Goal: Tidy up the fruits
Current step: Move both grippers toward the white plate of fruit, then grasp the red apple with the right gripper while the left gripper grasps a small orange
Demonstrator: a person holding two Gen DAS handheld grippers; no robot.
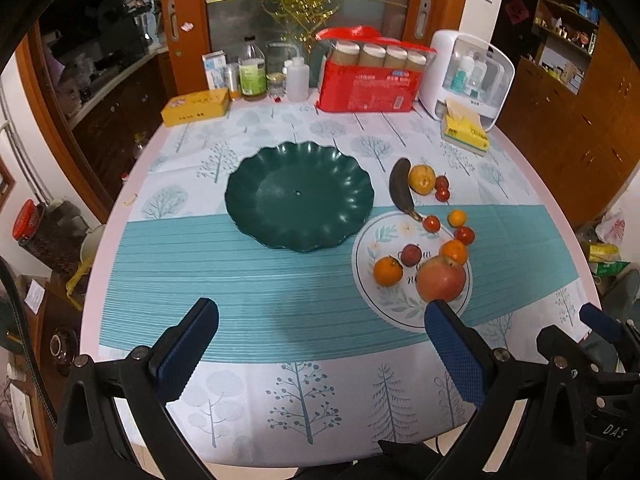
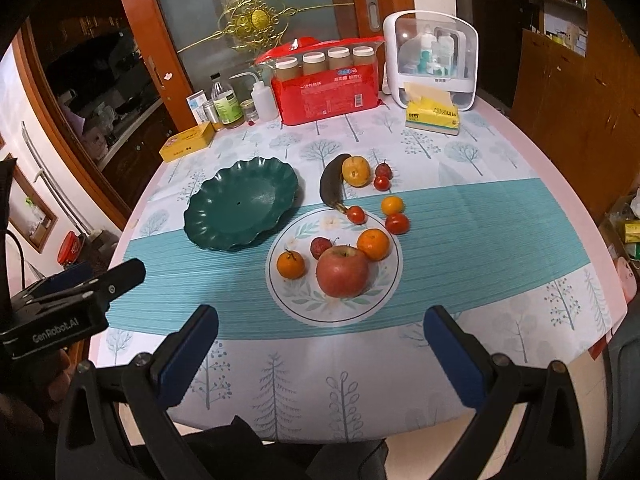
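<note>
A dark green scalloped plate [image 1: 298, 196] [image 2: 240, 206] sits empty on the table. To its right lie a red apple [image 1: 441, 279] [image 2: 343, 271], tangerines [image 1: 387, 271] [image 2: 291, 265], a dark banana [image 1: 401, 188] [image 2: 333, 186], a yellow pear [image 1: 422, 179] [image 2: 356, 171] and small red fruits [image 1: 431, 223] [image 2: 357, 215]. My left gripper [image 1: 320, 340] is open and empty over the table's near edge. My right gripper [image 2: 320, 352] is open and empty, in front of the apple. The left gripper also shows at the left of the right wrist view [image 2: 80, 288].
At the back stand a red package with jars [image 1: 370, 84] [image 2: 326, 88], a white storage box [image 1: 468, 76] [image 2: 434, 60], a yellow tissue pack [image 1: 466, 130] [image 2: 432, 114], bottles [image 1: 252, 70] and a yellow box [image 1: 196, 106]. Wooden cabinets flank the table.
</note>
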